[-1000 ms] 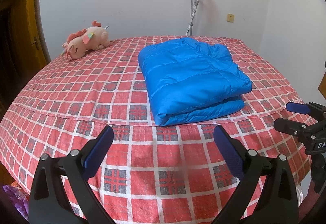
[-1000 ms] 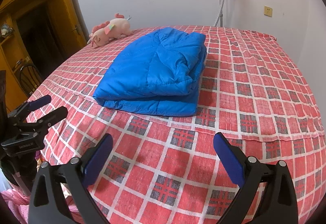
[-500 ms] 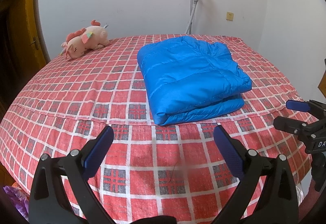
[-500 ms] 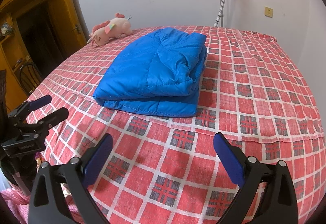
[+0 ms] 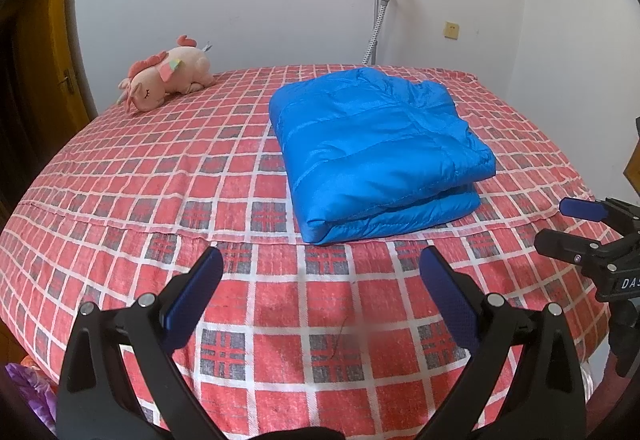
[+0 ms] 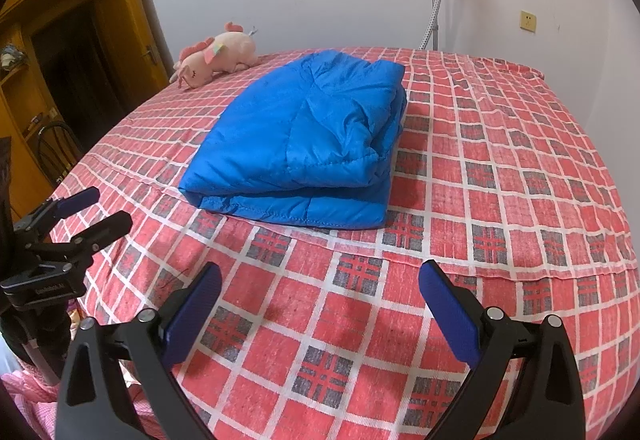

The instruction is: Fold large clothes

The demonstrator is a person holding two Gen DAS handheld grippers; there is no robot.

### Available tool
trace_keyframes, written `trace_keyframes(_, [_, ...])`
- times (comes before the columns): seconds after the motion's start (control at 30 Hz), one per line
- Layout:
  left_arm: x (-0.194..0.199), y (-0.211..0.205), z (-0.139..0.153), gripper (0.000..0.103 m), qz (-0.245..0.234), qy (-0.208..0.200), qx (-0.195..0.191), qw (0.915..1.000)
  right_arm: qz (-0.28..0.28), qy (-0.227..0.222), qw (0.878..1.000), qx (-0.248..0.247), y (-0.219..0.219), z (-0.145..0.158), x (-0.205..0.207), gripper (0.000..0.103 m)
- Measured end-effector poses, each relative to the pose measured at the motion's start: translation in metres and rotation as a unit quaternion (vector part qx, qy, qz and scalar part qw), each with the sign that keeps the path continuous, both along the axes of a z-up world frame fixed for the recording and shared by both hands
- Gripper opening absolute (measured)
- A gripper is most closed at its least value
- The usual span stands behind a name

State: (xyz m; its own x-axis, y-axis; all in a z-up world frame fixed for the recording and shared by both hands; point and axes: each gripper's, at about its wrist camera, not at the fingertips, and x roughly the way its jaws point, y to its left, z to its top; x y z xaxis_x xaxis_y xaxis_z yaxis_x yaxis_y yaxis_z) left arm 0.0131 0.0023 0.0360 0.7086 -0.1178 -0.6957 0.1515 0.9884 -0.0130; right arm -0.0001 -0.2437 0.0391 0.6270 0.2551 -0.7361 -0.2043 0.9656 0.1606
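**Folded blue jacket on checked bed: little changed from the prior second**

- Pink plush toy: far left corner of bed, unmoved.
- Blue puffer jacket: folded in a compact stack, mid-bed, same shape and place as before.
- Left gripper: fingers wide apart, empty, hovering near the bed's front edge; view barely shifted.
- Right gripper: fingers spread, empty, position unchanged.

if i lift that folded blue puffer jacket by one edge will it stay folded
Probably not: the blue puffer jacket is soft quilted padding in loose stacked layers, so it would likely sag and unfold. Its shiny shell looks slippery, so layers may slide apart. It seems light for its bulk.
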Motion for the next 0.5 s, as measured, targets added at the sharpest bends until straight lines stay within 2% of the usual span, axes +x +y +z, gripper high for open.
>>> trace_keyframes(0.5, [0.0018, 0.0022, -0.0004, 0.098, -0.002, 0.004, -0.004, 1.0, 0.001, 0.001, 1.0, -0.001, -0.001, -0.0012, 0.0018, 0.099])
